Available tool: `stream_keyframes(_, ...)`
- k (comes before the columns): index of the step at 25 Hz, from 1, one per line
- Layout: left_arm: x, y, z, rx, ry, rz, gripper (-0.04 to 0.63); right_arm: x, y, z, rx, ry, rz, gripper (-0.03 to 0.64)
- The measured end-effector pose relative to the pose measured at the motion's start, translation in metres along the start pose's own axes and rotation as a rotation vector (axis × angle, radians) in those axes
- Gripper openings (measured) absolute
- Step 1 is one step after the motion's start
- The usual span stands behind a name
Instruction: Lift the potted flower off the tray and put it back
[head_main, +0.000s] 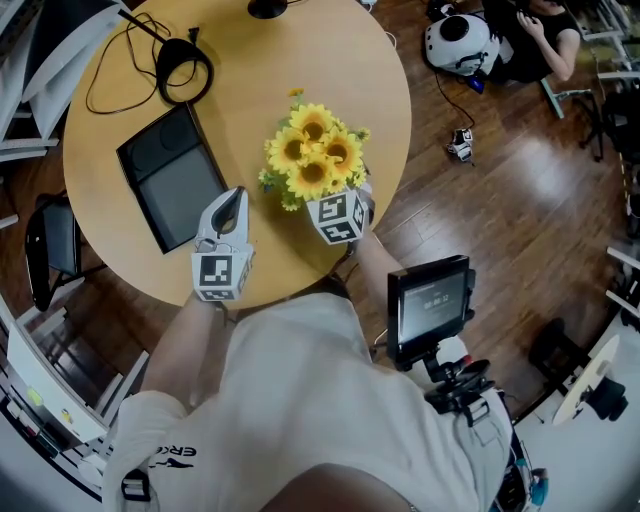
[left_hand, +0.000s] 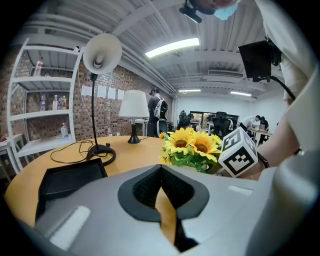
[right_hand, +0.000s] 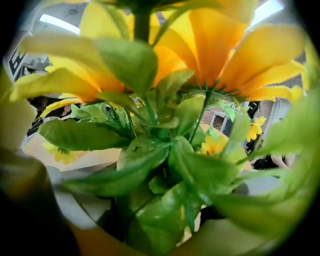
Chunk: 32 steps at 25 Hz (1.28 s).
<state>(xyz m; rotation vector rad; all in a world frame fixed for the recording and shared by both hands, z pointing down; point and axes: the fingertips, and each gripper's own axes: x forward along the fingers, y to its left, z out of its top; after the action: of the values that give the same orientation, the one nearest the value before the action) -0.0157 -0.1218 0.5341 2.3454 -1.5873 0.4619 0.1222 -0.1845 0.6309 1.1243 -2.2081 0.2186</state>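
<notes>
The potted flower, a bunch of yellow sunflowers with green leaves, stands on the round wooden table near its front edge. It is to the right of the black tray and apart from it. My right gripper reaches in under the blooms, jaws closed wide on the pot. In the right gripper view, leaves and petals of the potted flower fill the frame and hide the pot's sides. My left gripper hovers shut and empty between tray and flower. Past the left gripper lie the tray and flower.
A black lamp base with a looped cable sits behind the tray, and a second lamp foot stands at the table's far edge. A small screen on a mount hangs by my right side. A person sits on the wood floor at the far right.
</notes>
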Motion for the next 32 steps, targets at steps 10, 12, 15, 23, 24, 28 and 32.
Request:
stream_keyframes(10,-0.0025,0.0001,-0.0048,-0.001,0.011,-0.005,0.002,-0.0002,-0.0001,0.0009,0.021,-0.009,-0.055,0.529)
stream_keyframes(12,-0.0026,-0.0009,-0.0064,-0.001,0.015,-0.007,0.002,-0.0005,-0.0004,0.0003,0.027,-0.008,-0.063,0.531)
stream_keyframes(15,-0.0031,-0.0034,-0.0064,-0.001,0.014,-0.011,0.002,-0.0013,-0.0009,-0.0002,0.032,-0.008,-0.071,0.532)
stream_keyframes(23,-0.0035,-0.0023,-0.0053,0.0,0.009,-0.01,0.002,-0.001,-0.001,0.0004,0.023,-0.028,-0.061,0.539)
stream_keyframes(24,-0.0038,-0.0018,-0.0053,0.0,0.008,-0.009,0.002,-0.0009,-0.0004,0.0001,0.021,-0.029,-0.058,0.542)
stream_keyframes(28,-0.0053,-0.0001,-0.0059,-0.001,0.015,-0.005,0.002,0.0003,0.0011,-0.003,0.019,-0.019,-0.056,0.546)
stream_keyframes(32,-0.006,-0.0016,-0.0026,0.018,0.007,-0.007,0.002,0.0006,0.0004,-0.0033,0.022,-0.02,-0.062,0.546)
